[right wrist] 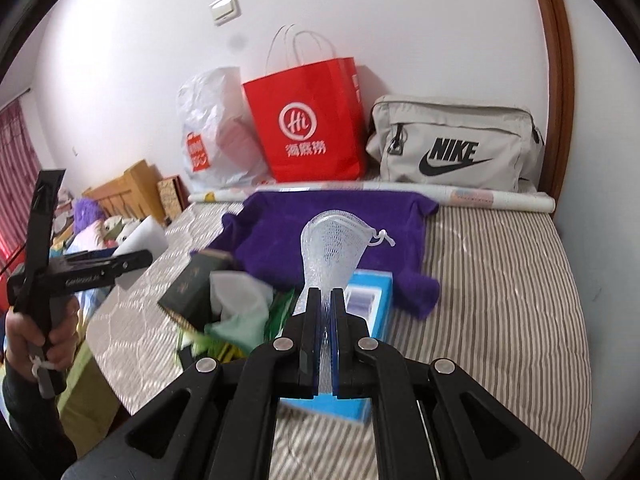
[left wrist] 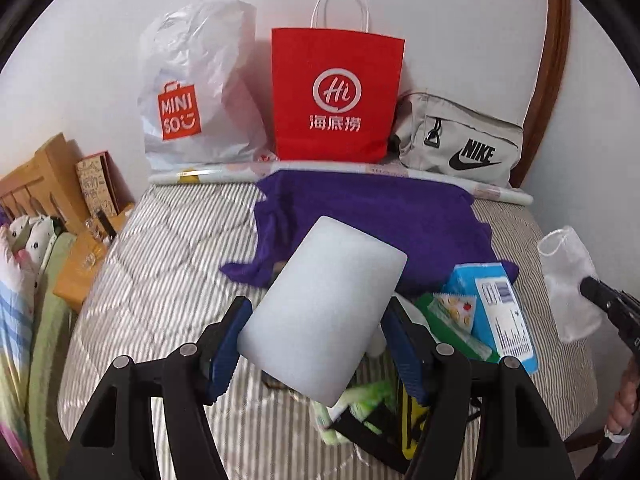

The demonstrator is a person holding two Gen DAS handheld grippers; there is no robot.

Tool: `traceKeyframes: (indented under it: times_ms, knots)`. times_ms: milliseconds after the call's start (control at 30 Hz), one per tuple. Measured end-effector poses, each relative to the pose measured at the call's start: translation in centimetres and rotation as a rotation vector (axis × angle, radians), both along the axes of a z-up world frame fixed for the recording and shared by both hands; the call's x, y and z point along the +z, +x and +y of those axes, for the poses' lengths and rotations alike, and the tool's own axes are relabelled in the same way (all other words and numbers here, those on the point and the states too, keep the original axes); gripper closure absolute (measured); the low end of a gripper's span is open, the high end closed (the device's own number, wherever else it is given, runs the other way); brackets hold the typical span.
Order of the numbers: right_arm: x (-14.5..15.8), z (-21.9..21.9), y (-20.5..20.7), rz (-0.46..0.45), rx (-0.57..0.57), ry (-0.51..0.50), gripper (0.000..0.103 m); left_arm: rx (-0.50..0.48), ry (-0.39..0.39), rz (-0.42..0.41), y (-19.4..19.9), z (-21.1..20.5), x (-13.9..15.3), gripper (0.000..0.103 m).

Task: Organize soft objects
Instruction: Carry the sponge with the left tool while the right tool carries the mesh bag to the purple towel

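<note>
The white foam block [left wrist: 326,320] sits clamped between the blue pads of the left claw [left wrist: 320,344], raised above the bed. Its long axis runs away from the camera and leans toward the upper right, the far end pointing at the purple cloth [left wrist: 380,220]. The right claw [right wrist: 326,320] is pinched almost closed on the neck of a white mesh drawstring pouch [right wrist: 334,244]. The pouch stands up from the pads, its wide end pointing away toward the wall, its cord trailing to the right. In the left wrist view the same pouch [left wrist: 568,284] hangs at the right edge.

Below both lies a heap on the striped bed [right wrist: 500,280]: a blue box [right wrist: 370,300] with small print too fine to read, a dark green booklet [right wrist: 196,284], pale green wrapping [right wrist: 236,308] and a green snack packet [left wrist: 452,316]. The purple cloth spreads flat behind the heap.

A rolled sheet of patterned paper [left wrist: 400,172] lies across the bed behind the cloth. Against the wall [left wrist: 100,40] stand three bags: a white plastic bag [left wrist: 200,92] marked "MINISO", a red paper bag [left wrist: 336,96] with "Hi" in a circle above Chinese characters, and a grey pouch bag [left wrist: 460,140] reading "NIKE" with the swoosh.
</note>
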State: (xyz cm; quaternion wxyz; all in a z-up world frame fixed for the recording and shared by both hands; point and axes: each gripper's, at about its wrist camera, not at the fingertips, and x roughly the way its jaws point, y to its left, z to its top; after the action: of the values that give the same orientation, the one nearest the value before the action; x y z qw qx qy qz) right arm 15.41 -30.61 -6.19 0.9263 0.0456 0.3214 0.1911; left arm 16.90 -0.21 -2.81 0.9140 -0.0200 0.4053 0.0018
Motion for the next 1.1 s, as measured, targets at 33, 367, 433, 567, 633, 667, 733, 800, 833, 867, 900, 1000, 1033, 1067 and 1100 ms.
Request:
traceKeyframes:
  times_ms: [33,367,433,567,633,667,733,800,833,867,900,1000,1033,1067,1100]
  knots:
    - [0.2,0.1,0.5,-0.001,-0.010,0.001,0.099,-0.008,0.000,-0.004,0.5,0.1,0.2,0.038]
    - [0.7,2.0,5.3,0.014,-0.063,-0.024,0.099,-0.025,-0.033,0.002,5.1,1.9,-0.1,0.038]
    - [0.5,2.4,6.3,0.022,-0.067,-0.033,0.099,-0.026,-0.041,0.009,6.1,2.2,-0.5,0.038]
    - [0.0,3.1,8.3,0.032,-0.073,-0.053,0.099,-0.033,-0.051,0.027,8.1,2.7,-1.3,0.038]
    - [-0.3,3.5,9.3,0.038,-0.074,-0.064,0.099,-0.037,-0.044,0.032,9.2,2.8,-1.6,0.038]
    - [-0.5,3.7,9.9,0.044,-0.072,-0.066,0.099,-0.038,-0.041,0.035,9.6,2.9,-1.7,0.038]
    - [-0.9,3.9,10.9,0.051,-0.072,-0.071,0.099,-0.040,-0.038,0.039,10.7,3.1,-2.0,0.038]
    - [-1.4,4.2,12.0,0.061,-0.070,-0.080,0.099,-0.041,-0.038,0.042,11.8,3.2,-2.3,0.038]
    - [-1.7,4.4,12.5,0.065,-0.071,-0.086,0.099,-0.040,-0.041,0.045,12.5,3.3,-2.6,0.038]
    - [-1.9,4.5,13.0,0.069,-0.072,-0.094,0.099,-0.040,-0.046,0.049,13.0,3.4,-2.8,0.038]
    - [-2.2,4.7,13.4,0.075,-0.071,-0.101,0.099,-0.039,-0.052,0.054,13.7,3.5,-3.0,0.038]
    - [-2.8,5.0,14.7,0.091,-0.067,-0.115,0.099,-0.038,-0.060,0.070,15.1,3.4,-3.6,0.038]
    - [-3.1,5.1,15.2,0.096,-0.066,-0.120,0.099,-0.043,-0.058,0.074,15.7,3.2,-3.8,0.038]
    - [-3.3,5.2,15.6,0.102,-0.065,-0.124,0.099,-0.048,-0.056,0.079,16.2,3.1,-4.0,0.038]
    - [-3.6,5.3,16.1,0.110,-0.065,-0.128,0.099,-0.051,-0.056,0.086,16.7,3.0,-4.2,0.038]
